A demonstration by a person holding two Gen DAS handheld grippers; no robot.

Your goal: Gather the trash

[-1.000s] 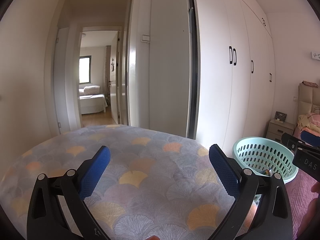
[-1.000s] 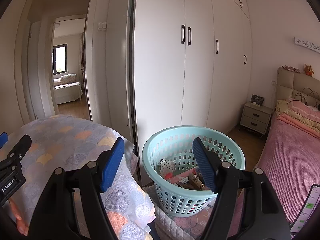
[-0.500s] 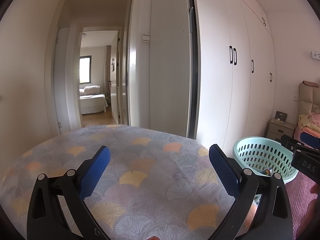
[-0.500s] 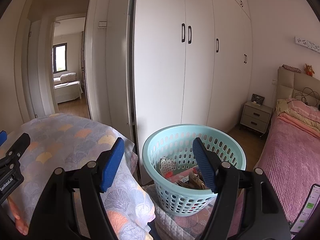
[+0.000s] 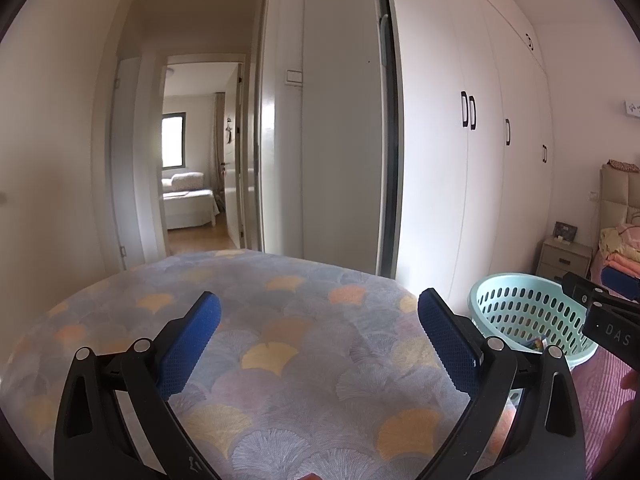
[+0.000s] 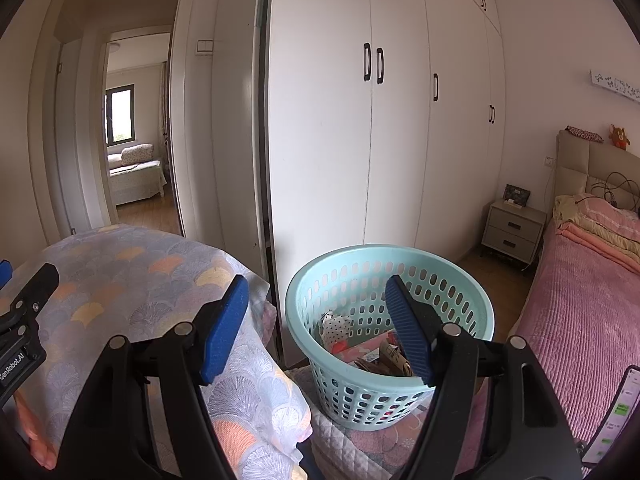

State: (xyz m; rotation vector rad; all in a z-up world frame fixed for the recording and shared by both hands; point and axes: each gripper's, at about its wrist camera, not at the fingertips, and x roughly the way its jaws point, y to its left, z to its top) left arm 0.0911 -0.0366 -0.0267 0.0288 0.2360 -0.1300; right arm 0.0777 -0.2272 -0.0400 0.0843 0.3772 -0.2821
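A light green perforated basket (image 6: 360,276) stands on a quilted surface to the right of a table covered with a fan-patterned cloth (image 5: 280,344). Inside it lie several pieces of trash (image 6: 364,354), wrappers and paper. My right gripper (image 6: 318,330) is open and empty, hovering above the basket's near rim. My left gripper (image 5: 318,340) is open and empty above the cloth. The basket also shows in the left wrist view (image 5: 524,312), at the right. No loose trash shows on the cloth.
White wardrobe doors (image 6: 376,120) stand behind the basket. A pink bed (image 6: 580,300) and a bedside cabinet (image 6: 514,228) are at the right. An open doorway (image 5: 196,152) leads to another room. A phone (image 6: 612,412) lies at the lower right.
The right gripper has drifted slightly, so the basket sits a little lower and nearer in its view. The left gripper has barely moved.
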